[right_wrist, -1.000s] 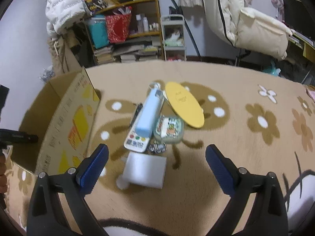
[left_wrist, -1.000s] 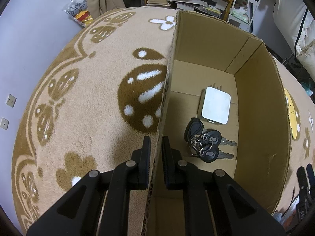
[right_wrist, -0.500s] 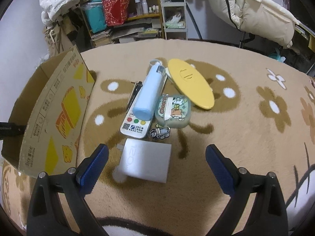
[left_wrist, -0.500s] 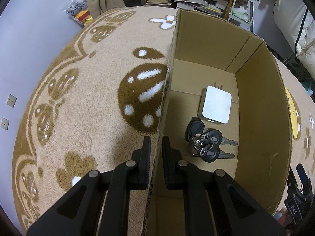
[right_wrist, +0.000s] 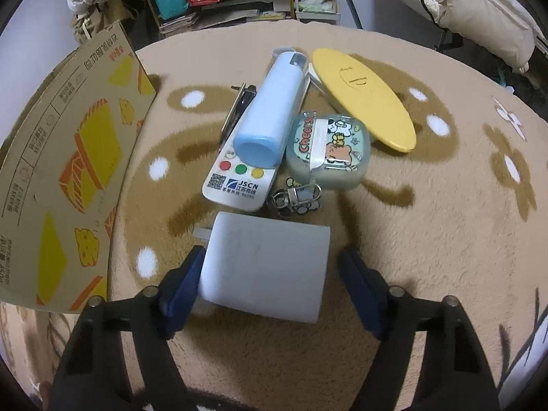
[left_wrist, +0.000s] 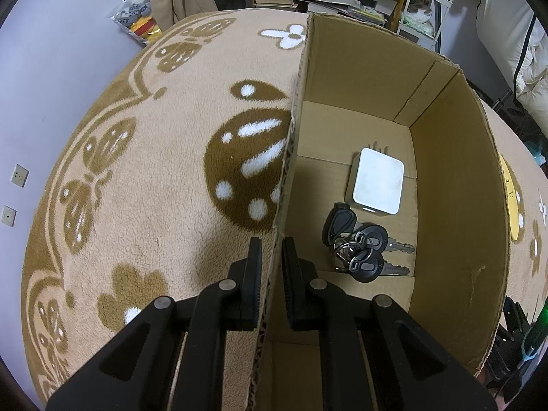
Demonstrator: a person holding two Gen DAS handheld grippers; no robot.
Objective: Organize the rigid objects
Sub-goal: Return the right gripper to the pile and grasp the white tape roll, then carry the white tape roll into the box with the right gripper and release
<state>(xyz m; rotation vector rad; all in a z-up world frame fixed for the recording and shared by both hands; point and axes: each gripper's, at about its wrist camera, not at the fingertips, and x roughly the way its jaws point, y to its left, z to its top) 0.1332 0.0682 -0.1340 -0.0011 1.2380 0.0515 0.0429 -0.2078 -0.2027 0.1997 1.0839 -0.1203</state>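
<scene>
Left gripper (left_wrist: 271,257) clamped tight on the near left wall of the cardboard box (left_wrist: 455,185), one finger outside over the rug (left_wrist: 144,178), the other inside. On the box floor: a white square adapter (left_wrist: 377,186) toward the far end, a bunch of black-headed keys (left_wrist: 359,246) just nearer. Right gripper (right_wrist: 270,272) low over the rug, jaws closing around the white charger block (right_wrist: 263,267); left pad touching its side, right pad still apart. Crowded just beyond the block: a white remote (right_wrist: 239,181) under a pale blue bottle (right_wrist: 270,113), a small keyring charm (right_wrist: 296,198), a green cartoon case (right_wrist: 328,150), a yellow oval lid (right_wrist: 363,92) farther right. Printed box side standing at the left, well apart from the block.
</scene>
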